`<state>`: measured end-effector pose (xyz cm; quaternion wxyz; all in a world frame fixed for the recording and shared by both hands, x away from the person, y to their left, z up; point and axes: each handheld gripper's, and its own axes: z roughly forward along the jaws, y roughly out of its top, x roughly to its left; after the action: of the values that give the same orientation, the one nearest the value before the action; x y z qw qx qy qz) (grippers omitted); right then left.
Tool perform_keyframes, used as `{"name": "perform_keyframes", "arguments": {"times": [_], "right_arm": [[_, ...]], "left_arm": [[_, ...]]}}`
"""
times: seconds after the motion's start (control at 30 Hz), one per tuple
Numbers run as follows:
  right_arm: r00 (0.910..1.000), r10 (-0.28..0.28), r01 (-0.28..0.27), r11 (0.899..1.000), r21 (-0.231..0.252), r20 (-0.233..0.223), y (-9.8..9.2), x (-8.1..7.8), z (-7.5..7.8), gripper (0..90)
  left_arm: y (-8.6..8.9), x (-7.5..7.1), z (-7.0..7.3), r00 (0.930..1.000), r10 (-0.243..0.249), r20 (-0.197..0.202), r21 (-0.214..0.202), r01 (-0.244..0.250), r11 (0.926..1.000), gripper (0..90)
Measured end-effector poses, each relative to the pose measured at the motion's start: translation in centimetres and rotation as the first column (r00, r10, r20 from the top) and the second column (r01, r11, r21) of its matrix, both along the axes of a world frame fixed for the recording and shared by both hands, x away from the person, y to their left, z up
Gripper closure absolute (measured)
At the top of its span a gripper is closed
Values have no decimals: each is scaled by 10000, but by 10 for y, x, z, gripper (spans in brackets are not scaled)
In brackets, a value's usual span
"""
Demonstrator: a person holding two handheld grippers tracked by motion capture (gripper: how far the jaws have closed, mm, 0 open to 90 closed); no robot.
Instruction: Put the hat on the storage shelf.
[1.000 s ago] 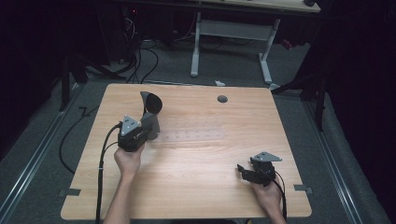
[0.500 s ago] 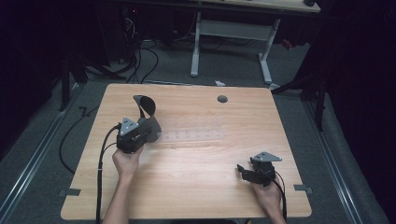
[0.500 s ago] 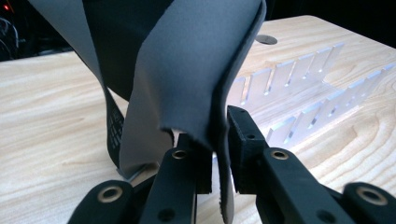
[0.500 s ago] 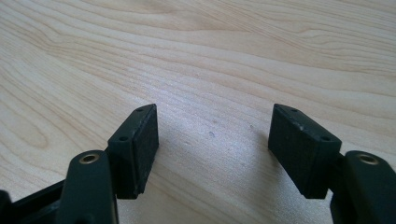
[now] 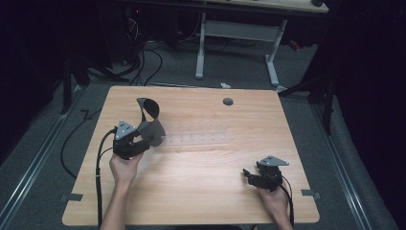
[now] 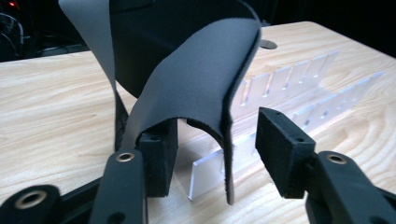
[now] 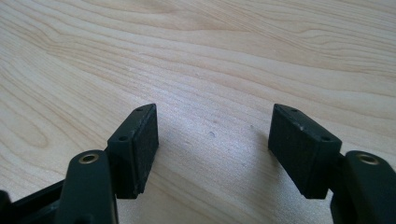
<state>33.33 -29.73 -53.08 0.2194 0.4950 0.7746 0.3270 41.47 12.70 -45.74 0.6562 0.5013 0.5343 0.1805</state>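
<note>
Since a second ago the left claw (image 5: 143,139) has drawn back, jaws apart, grey fabric strip (image 6: 196,79) draped between them beside the clear rack (image 5: 194,139). Right claw (image 5: 250,176) rests apart, well right of the rack.

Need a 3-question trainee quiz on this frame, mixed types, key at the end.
1. True or false: the right claw is shut on the grey fabric strip.
2. What lies between the left claw's jaws? A) the fabric strip B) a cable C) a cup
3. Fill in: on the table, beyond the strip, lies a clear plastic ____ with slots.

Key: 1 false, its jaws are open over bare wood. 2 A, the strip drapes over one jaw and hangs in the gap, jaws apart. 3 rack.
</note>
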Motion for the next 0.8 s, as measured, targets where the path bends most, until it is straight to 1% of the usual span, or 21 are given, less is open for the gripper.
{"name": "perform_keyframes", "arguments": {"times": [0.1,0.27,0.37,0.43,0.57,0.7,0.8], "right_arm": [[10000,4,-4,10000,3,2,0,0,0,335],[10000,2,-2,10000,7,-4,0,0,0,335],[10000,5,-5,10000,10,-8,0,0,0,335],[10000,-1,1,10000,5,-2,0,0,0,336],[10000,2,-2,10000,10,-8,0,0,0,335],[10000,-4,4,10000,6,-1,0,0,0,335],[10000,0,0,10000,12,-8,0,0,0,335]], "left_arm": [[1,-4,2,9997,-177,-137,23,177,9998,452],[8,-12,10,9996,-241,-135,-228,238,9995,430],[11,-17,13,9994,-312,-158,-246,308,9992,421],[13,-21,15,9993,-335,-153,-184,332,9993,417],[13,-28,16,9989,-445,-148,163,447,9989,409],[12,-32,15,9980,-589,-232,449,599,9972,408],[9,-34,14,9968,-733,-332,566,751,9956,406]]}}
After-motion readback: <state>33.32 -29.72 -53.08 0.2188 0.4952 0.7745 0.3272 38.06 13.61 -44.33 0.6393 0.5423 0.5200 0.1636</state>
